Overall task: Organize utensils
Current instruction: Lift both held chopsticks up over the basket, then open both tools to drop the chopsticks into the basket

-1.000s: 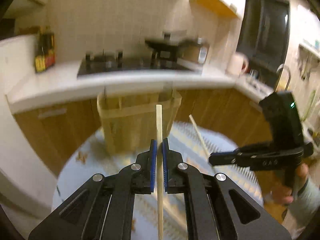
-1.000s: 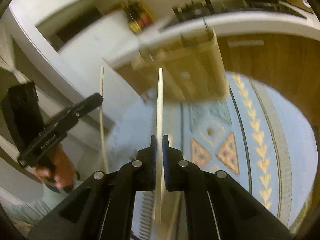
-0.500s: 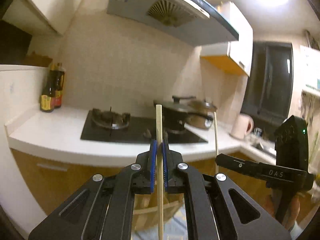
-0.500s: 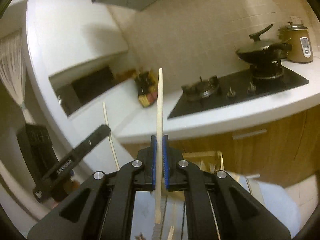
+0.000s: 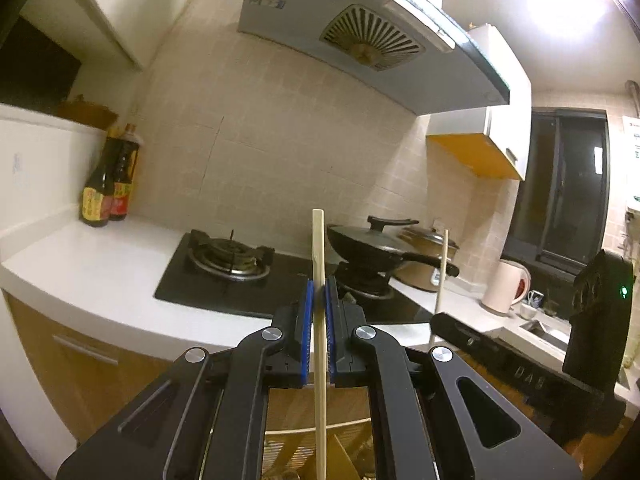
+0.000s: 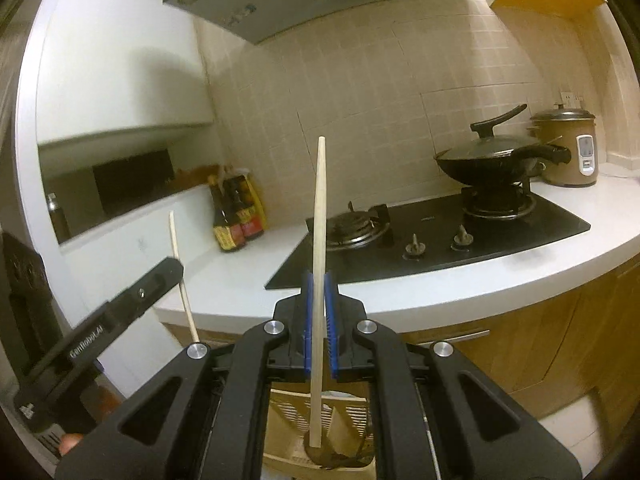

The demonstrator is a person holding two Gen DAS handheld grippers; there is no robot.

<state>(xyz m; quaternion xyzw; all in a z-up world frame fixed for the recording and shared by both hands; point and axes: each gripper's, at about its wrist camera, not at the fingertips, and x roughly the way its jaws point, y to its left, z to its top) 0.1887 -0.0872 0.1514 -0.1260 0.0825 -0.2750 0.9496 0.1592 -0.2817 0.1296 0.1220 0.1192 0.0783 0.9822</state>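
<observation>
Behind both tongs: white counter [image 5: 92,264] w/ black hob [image 6: 472,236], tiled wall [image 5: 280,152].

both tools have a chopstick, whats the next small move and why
Probably lower the right tool so its chopstick drops into the wooden holder. The stick stands upright in shut jaws, its lower end just above the holder's opening. The left tool also grips a chopstick and can follow.
</observation>
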